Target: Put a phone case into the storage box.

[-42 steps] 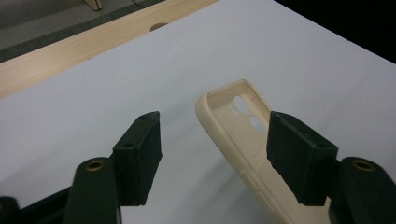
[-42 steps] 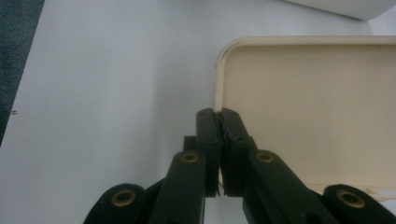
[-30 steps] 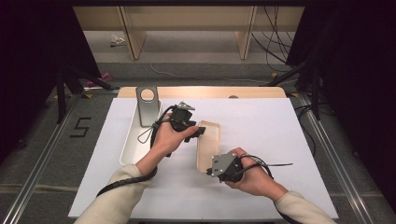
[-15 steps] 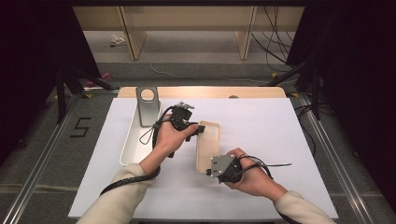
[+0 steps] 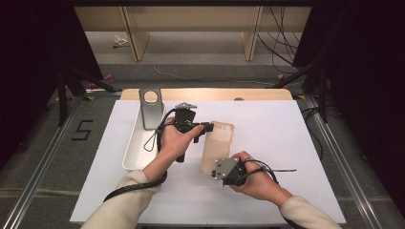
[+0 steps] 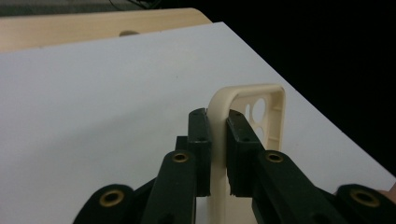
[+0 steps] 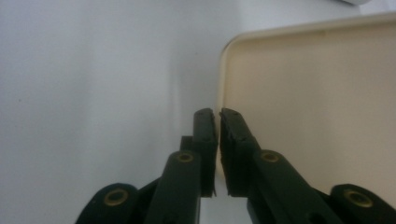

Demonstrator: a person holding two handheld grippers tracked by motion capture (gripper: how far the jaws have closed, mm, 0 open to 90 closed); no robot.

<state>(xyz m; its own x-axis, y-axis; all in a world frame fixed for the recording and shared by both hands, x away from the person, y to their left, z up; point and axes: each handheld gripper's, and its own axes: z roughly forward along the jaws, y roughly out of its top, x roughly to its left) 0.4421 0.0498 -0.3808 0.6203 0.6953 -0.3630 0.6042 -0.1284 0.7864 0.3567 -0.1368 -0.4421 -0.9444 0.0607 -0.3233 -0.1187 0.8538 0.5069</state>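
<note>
On the white table (image 5: 286,143) a cream phone case (image 5: 217,145) lies mid-surface. The left gripper (image 5: 206,127), jaws just closing, pinches its far edge; the right gripper (image 5: 215,168) clamps the near corner

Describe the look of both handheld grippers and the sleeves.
The left gripper and right gripper are black, each trailing a black cable. The right carries a grey three-cornered plate. Their jaws are black with brass-coloured rivets. Both sleeves are cream-coloured.
</note>
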